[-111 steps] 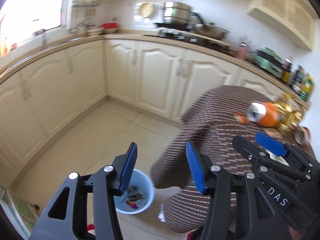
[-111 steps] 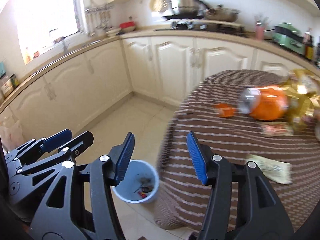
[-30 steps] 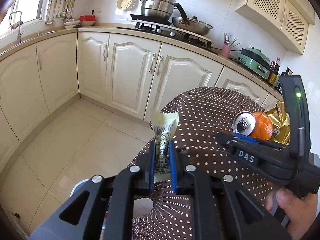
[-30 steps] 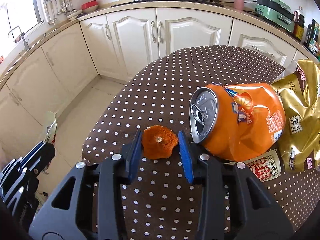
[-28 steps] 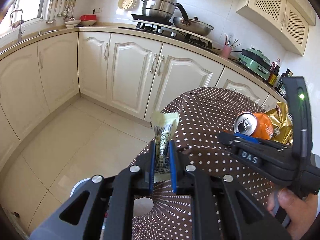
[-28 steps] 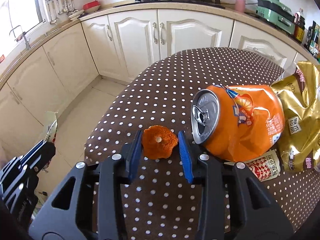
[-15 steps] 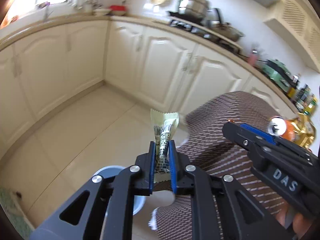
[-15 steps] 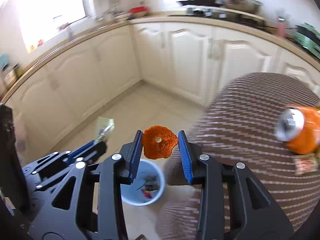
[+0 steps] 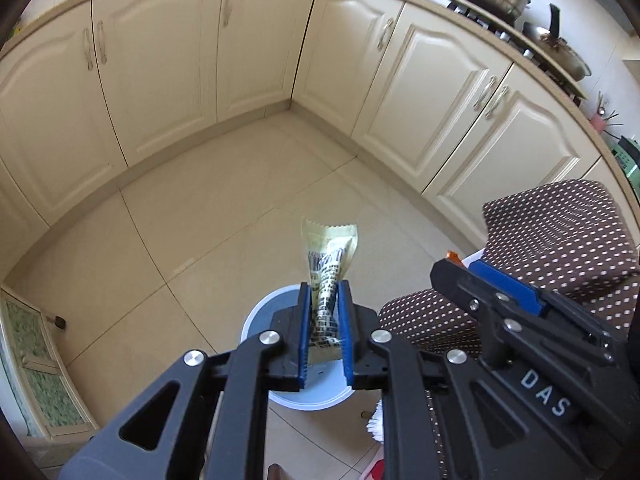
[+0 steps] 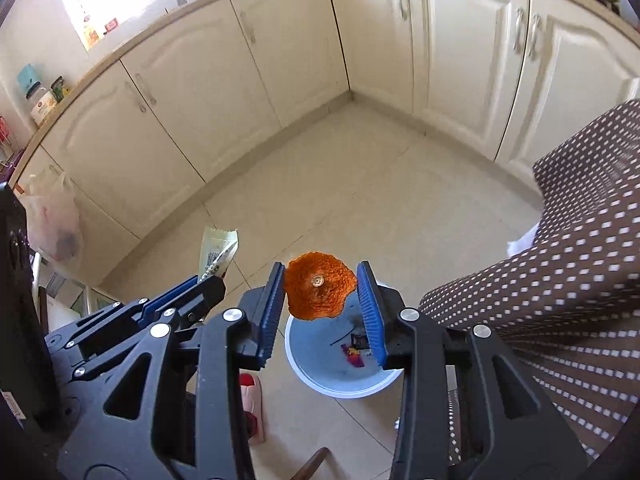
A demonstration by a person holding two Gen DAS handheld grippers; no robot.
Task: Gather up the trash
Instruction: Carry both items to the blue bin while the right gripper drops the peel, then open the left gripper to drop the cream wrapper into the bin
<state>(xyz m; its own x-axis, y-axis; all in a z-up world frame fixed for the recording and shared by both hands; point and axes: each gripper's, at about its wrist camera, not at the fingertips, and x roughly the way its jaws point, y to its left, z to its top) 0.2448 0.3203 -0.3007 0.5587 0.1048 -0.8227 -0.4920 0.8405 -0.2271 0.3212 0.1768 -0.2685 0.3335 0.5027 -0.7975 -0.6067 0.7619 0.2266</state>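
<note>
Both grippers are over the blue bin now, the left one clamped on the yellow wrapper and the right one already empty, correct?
Not quite: the right gripper isn't empty. The right wrist view shows an orange peel between its fingers, above the blue bin. The left gripper does clamp the yellow wrapper.

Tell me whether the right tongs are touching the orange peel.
Touching. The right wrist view shows the right tongs shut on the orange peel, both blue pads pressing its edges above the bin.
</note>
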